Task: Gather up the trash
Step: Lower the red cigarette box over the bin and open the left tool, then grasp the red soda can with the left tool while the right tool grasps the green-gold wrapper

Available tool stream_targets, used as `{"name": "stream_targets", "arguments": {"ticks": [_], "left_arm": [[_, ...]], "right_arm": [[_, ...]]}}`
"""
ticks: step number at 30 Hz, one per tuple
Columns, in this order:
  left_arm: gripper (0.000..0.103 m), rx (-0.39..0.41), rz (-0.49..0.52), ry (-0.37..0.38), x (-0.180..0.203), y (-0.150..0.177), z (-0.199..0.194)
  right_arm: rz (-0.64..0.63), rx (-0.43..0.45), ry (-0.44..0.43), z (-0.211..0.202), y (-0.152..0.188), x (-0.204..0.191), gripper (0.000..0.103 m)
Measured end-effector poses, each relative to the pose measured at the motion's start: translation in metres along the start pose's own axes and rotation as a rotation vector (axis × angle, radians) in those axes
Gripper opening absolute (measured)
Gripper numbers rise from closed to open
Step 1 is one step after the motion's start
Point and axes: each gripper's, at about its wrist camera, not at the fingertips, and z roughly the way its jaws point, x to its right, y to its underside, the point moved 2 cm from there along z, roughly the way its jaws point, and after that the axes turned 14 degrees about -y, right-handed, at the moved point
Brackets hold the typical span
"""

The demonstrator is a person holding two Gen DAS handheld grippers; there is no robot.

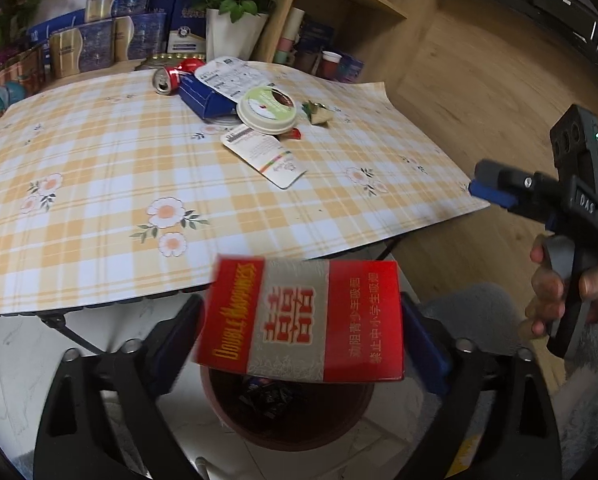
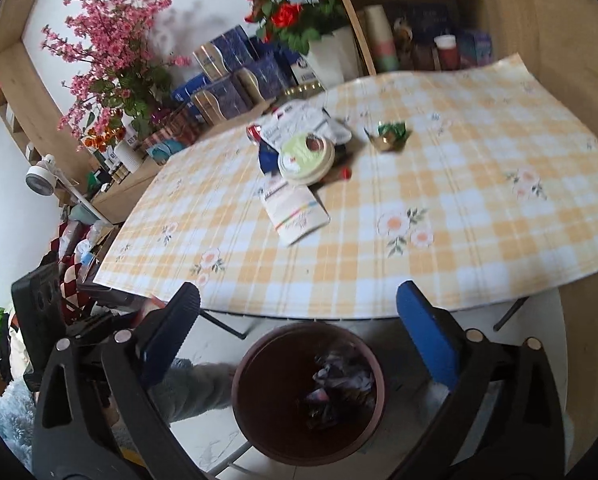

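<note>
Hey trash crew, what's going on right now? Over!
Left gripper open, red cigarette box loose between jaws, above the bin. Right gripper open, empty. Nothing blocking.

Both fisheye views look steeply down from just off the near edge of the yellow-checked floral tablecloth (image 1: 147,168) (image 2: 439,200). Each shows the round dark-red plastic bin (image 1: 299,432) (image 2: 311,396) close at bottom centre and the litter pile mid-frame; the right view stands slightly farther back.

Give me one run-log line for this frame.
left hand-held gripper: open, red cigarette box between pads over bin | right hand-held gripper: open, empty | table: trash remains
</note>
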Motion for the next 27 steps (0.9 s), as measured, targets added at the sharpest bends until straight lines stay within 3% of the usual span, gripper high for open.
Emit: {"name": "stream_targets", "arguments": {"ticks": [5,12,17,27], "left_arm": [[0.097,0.027,-0.031,-0.065,-0.008,-0.003,-0.006],[0.097,0.073,-0.206,-0.162,-0.055,-0.007,-0.021],[0.097,0.098,-0.240,-0.227,-0.080,-0.016,-0.028],[0.097,0.106,-0.291,-0.211,-0.109,-0.054,-0.017]], "right_arm": [[-0.056,-0.002,0.034,-0.001,-0.001,-0.004,0.097],[-0.108,-0.020,0.094,0.006,0.003,-0.006,0.097],[-0.098,-0.018,0.128,0.009,-0.001,-0.001,0.097],[-0.074,0.011,0.275,0.023,-0.022,0.023,0.097]]}}
